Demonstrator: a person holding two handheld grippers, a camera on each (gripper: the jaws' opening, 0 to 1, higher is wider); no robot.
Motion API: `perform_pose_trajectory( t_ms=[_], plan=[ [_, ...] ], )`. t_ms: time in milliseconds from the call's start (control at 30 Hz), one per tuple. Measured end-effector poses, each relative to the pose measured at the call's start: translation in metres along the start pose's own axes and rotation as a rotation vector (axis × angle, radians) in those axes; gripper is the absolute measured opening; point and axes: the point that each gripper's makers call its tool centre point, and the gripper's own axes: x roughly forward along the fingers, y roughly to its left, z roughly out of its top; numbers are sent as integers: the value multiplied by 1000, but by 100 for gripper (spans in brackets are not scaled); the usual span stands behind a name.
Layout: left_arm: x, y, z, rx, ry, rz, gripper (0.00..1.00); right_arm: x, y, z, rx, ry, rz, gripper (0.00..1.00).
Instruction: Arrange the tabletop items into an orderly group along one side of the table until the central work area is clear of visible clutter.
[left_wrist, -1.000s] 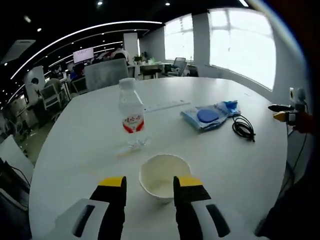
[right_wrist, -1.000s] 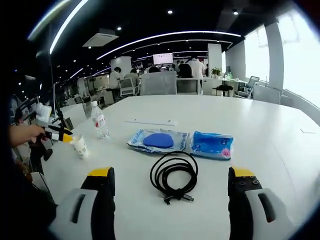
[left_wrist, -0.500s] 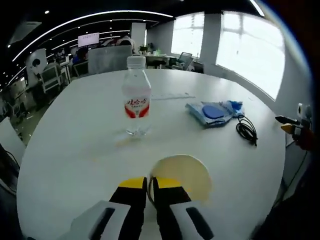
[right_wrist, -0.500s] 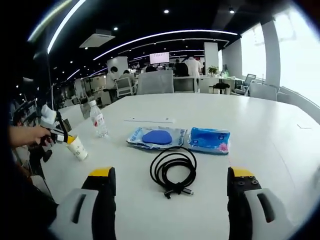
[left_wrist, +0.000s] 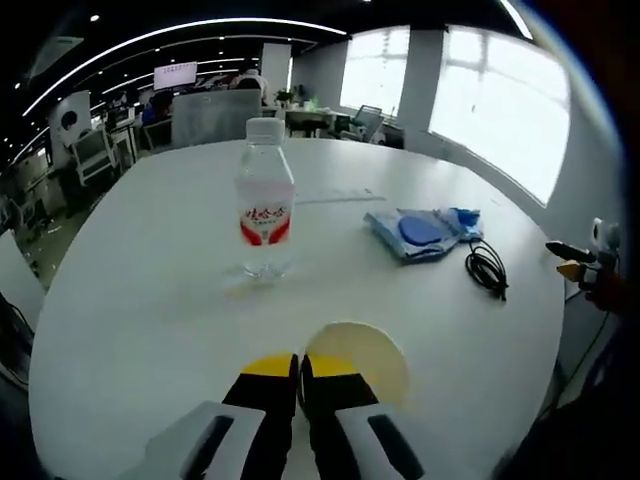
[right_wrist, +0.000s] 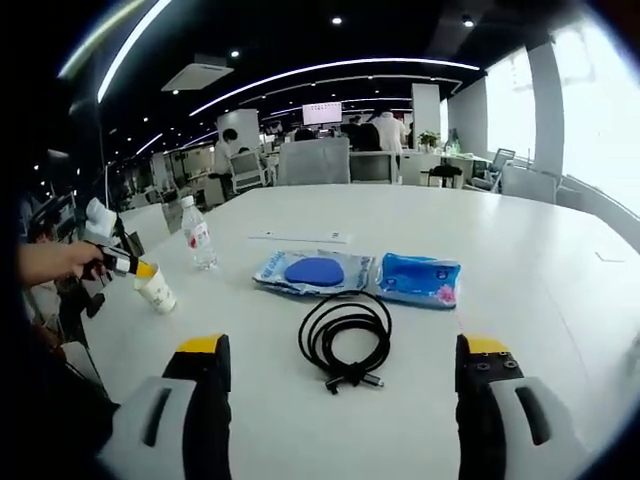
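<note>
The left gripper (left_wrist: 298, 368) pinches the rim of a paper cup (left_wrist: 362, 356) (tilted, near the table edge), a water bottle (left_wrist: 264, 208) upright beyond. The right gripper (right_wrist: 340, 352) hangs wide apart over a coiled black cable (right_wrist: 343, 336), blue packets (right_wrist: 357, 275) just behind.

The left gripper view looks low across the round white table (left_wrist: 150, 300), close behind a clear plastic water bottle (left_wrist: 264, 212). The right gripper view faces the table's middle from another edge. Both share the bottle and a coiled black cable (right_wrist: 345, 340).
</note>
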Motion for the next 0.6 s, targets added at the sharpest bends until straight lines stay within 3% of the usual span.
perform_pose_trajectory(
  t_ms=[600],
  plan=[
    [35,-29,46,-24,-6,-33,0,1,-15,-2,17,1,2,90]
  ],
)
